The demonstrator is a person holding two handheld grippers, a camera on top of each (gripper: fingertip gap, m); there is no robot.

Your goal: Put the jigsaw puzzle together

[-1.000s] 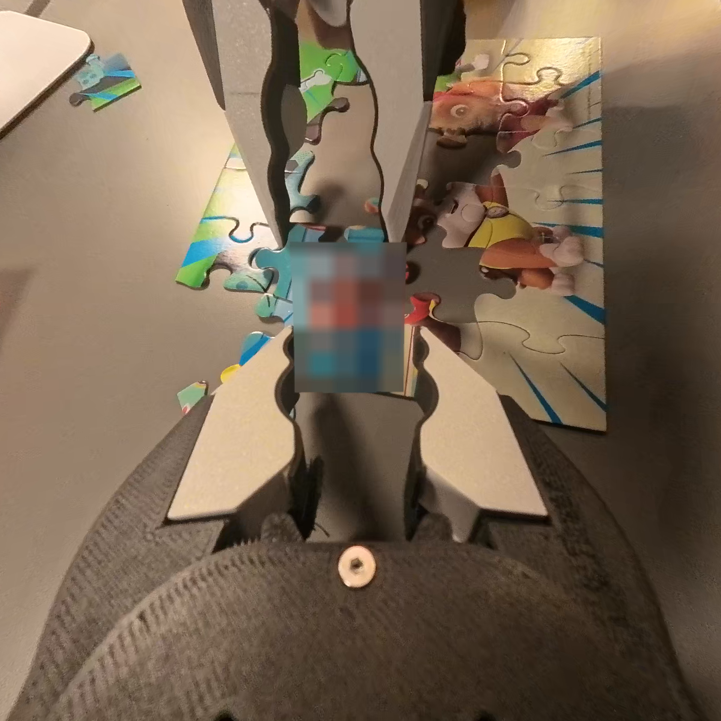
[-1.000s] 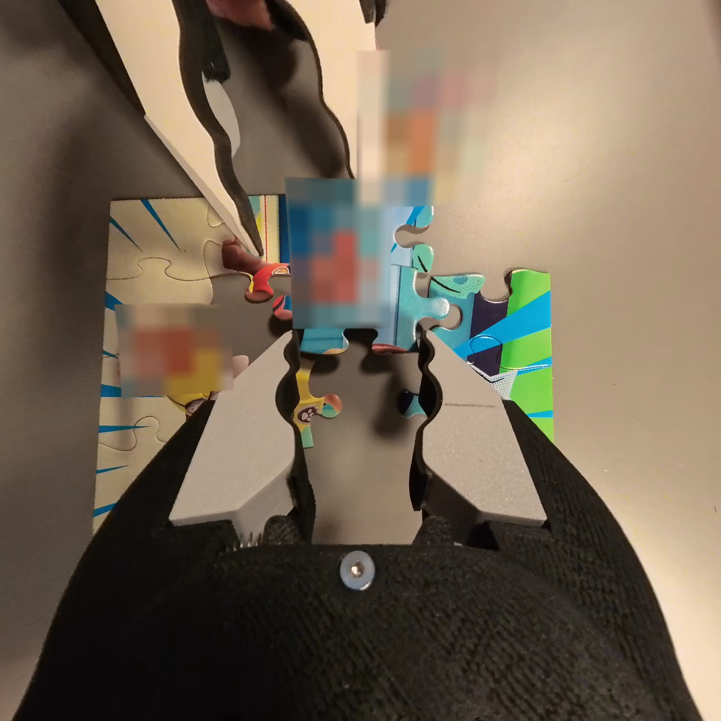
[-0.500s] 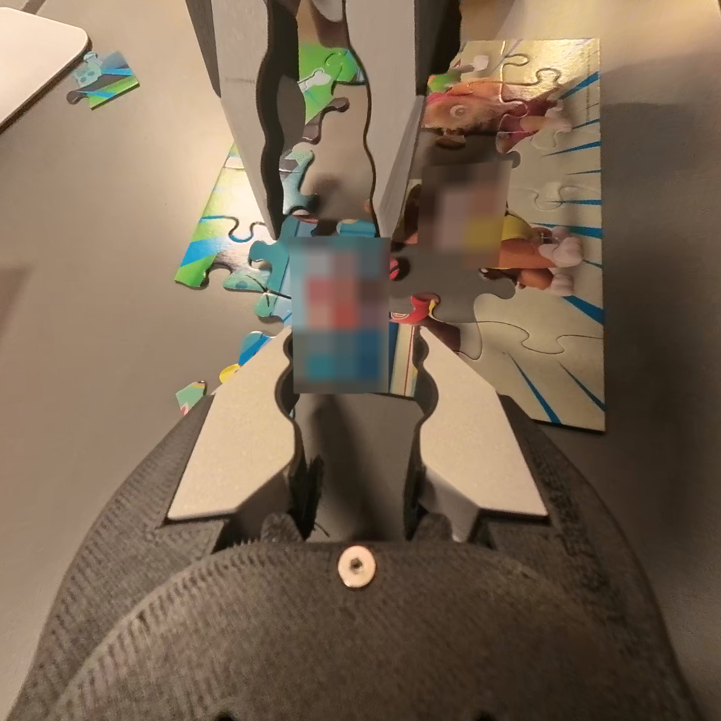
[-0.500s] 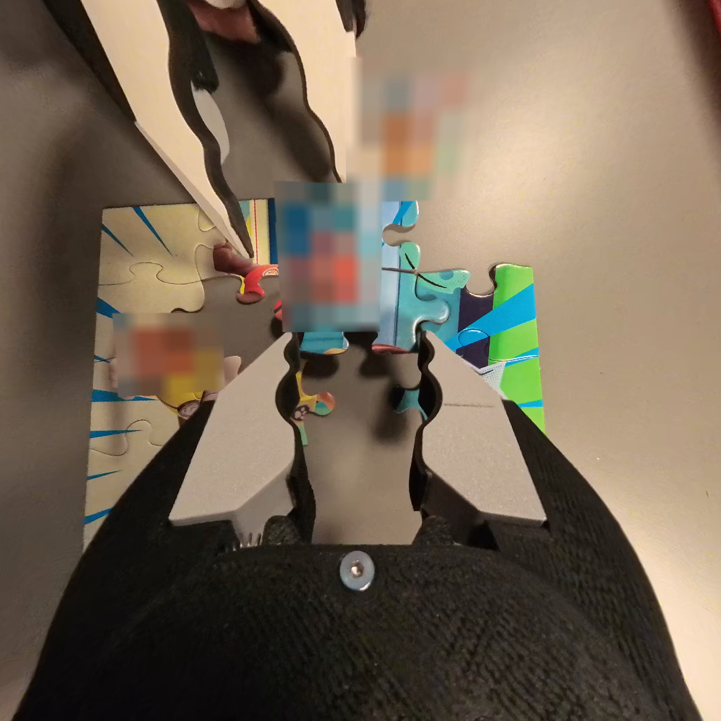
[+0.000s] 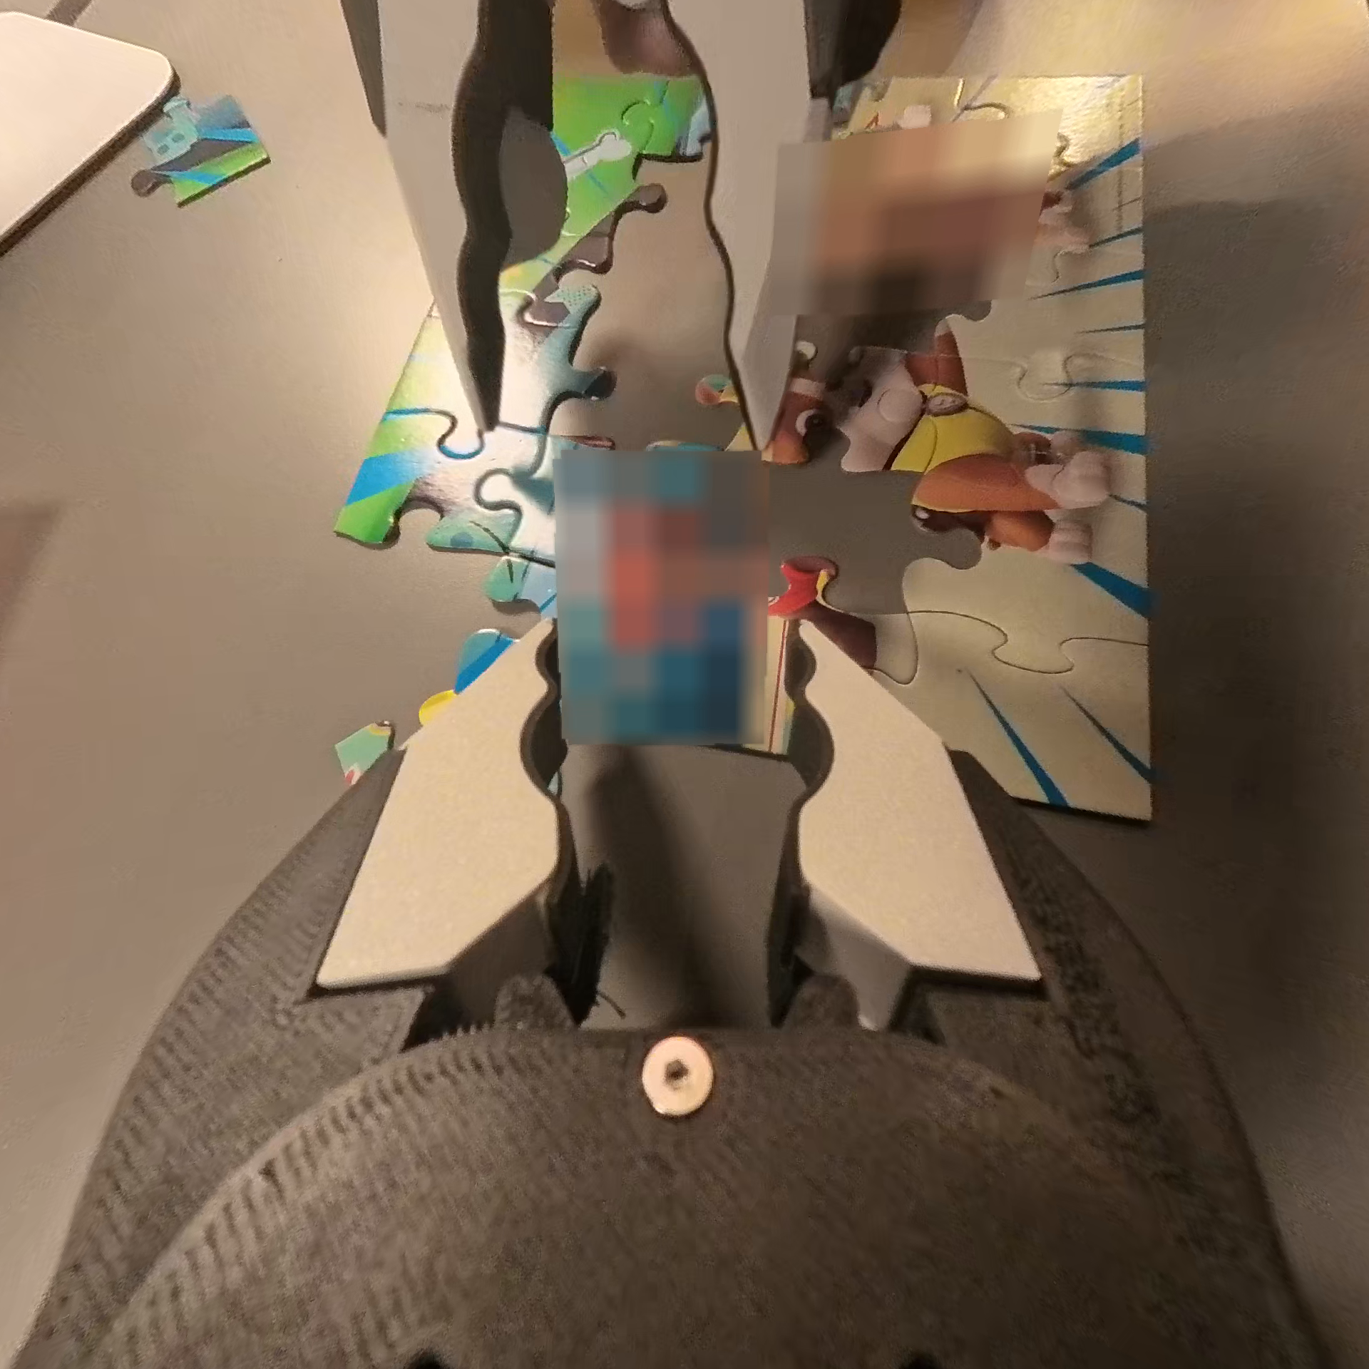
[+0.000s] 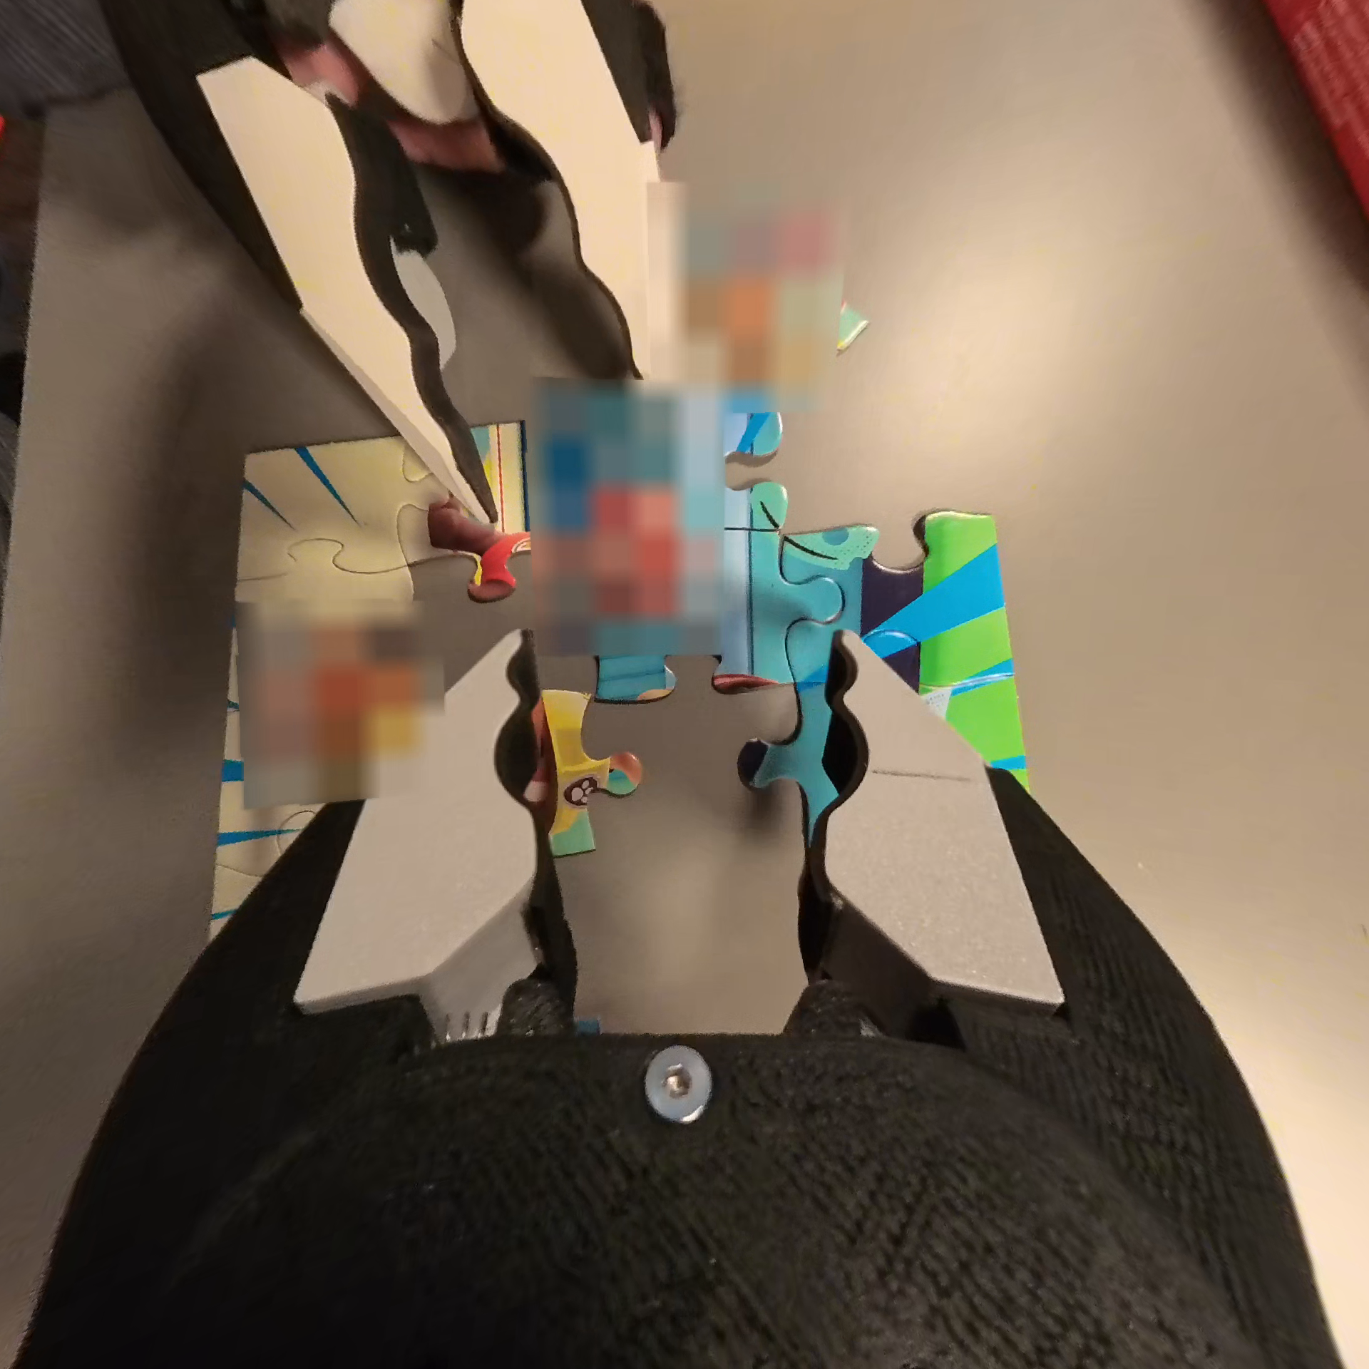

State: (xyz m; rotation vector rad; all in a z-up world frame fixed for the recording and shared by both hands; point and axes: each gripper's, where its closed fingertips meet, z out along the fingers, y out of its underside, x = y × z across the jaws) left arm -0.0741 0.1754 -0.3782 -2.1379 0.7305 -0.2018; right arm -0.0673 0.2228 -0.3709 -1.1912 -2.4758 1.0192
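A partly joined cartoon jigsaw [image 5: 1037, 667] lies flat on the grey table. My left gripper [image 5: 675, 630] is shut on a blue and red puzzle piece [image 5: 663, 593], with one pad against each side edge. The piece lies on the table between the puzzle's pale right part and its green and teal left part [image 5: 415, 474]. My right gripper [image 6: 678, 637] faces it from the other side, open and empty. Its tips straddle an empty gap in the puzzle just short of the same piece [image 6: 630, 518]. The right gripper also shows in the left wrist view [image 5: 622, 430], and the left gripper in the right wrist view [image 6: 561, 444].
A loose piece [image 5: 204, 152] lies at the far left beside a white rounded board [image 5: 67, 111]. Small loose pieces [image 5: 363, 748] lie by my left finger. Another loose piece [image 6: 852, 326] lies beyond the puzzle. A red object [image 6: 1333, 89] is at the top right edge. My hands' fingertips stand some 6 centimeters from each other. About 6 centimeters separates my left fingertips from the partly joined cartoon jigsaw [image 5: 1037, 667]. It is also in sight in the right wrist view [image 6: 308, 544].
My right gripper's jaws have opened wider, and its tips now stand clear of the piece. My left gripper keeps the same hold, and the piece has barely moved.
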